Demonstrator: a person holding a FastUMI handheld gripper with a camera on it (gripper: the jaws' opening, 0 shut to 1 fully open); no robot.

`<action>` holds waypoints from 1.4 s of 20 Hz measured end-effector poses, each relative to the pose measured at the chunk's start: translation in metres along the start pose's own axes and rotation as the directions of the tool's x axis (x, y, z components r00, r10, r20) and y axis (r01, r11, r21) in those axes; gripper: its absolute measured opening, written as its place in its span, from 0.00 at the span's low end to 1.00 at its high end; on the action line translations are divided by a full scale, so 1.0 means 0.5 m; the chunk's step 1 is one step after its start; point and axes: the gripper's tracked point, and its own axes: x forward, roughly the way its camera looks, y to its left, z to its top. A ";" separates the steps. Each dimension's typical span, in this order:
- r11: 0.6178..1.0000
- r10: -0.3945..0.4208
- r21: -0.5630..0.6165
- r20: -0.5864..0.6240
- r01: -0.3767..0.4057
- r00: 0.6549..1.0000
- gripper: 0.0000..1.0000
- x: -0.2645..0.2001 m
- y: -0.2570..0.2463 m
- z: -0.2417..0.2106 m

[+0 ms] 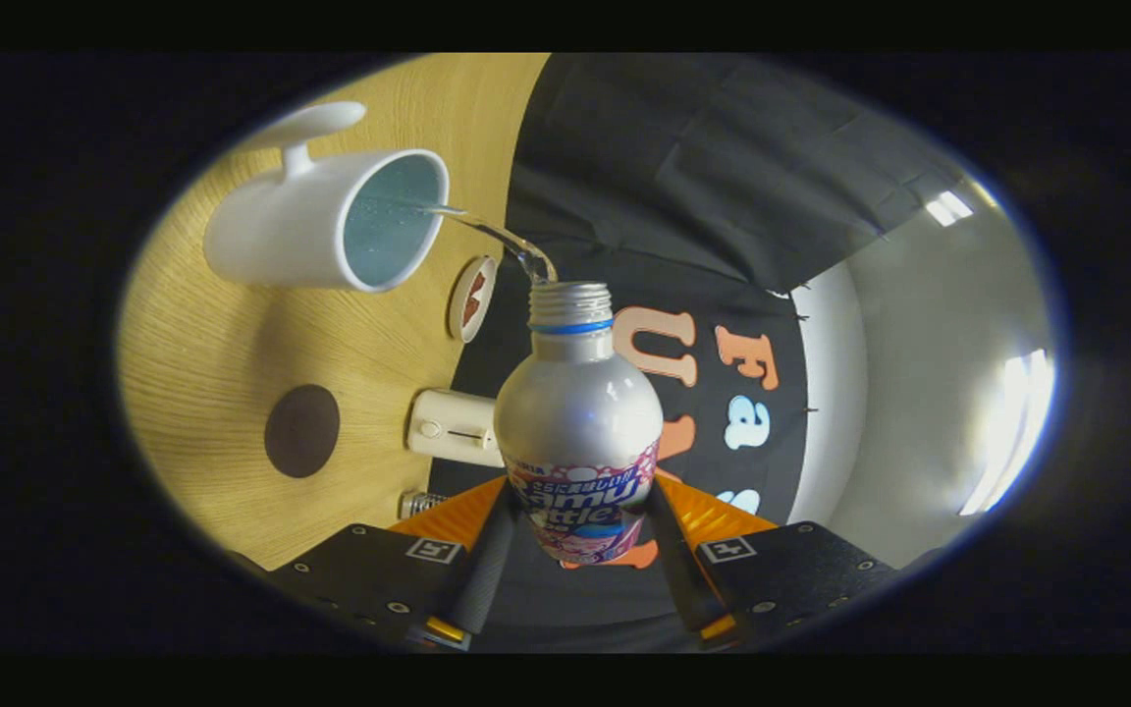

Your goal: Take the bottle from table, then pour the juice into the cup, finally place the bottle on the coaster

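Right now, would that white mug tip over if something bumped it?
Probably not easily: the white ceramic mug looks wide and squat on the wooden table. Liquid streams in from the silver bottle held in the jaws, adding weight. A push near its handle might turn it.

My gripper [577, 550] camera rides rolled sideways, close behind the bottle [577, 432], facing the wooden table [232, 344] beyond it.

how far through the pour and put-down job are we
Done: the bottle is off the table, clamped between the tongs. In hand: it is tipped and a clear stream runs from its open mouth into the white cup. Left: finish pouring, right the bottle, and set it on the dark round coaster, which is bare.
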 end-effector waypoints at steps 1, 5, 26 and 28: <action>1.000 -0.001 -0.001 0.000 0.001 1.000 0.73 0.000 0.000 0.000; 1.000 -0.010 -0.017 0.001 0.010 1.000 0.73 0.002 -0.007 0.000; 0.997 -0.009 -0.078 0.027 0.011 1.000 0.73 0.014 -0.022 -0.009; 0.997 0.002 -0.076 0.031 0.001 1.000 0.73 0.012 -0.017 -0.006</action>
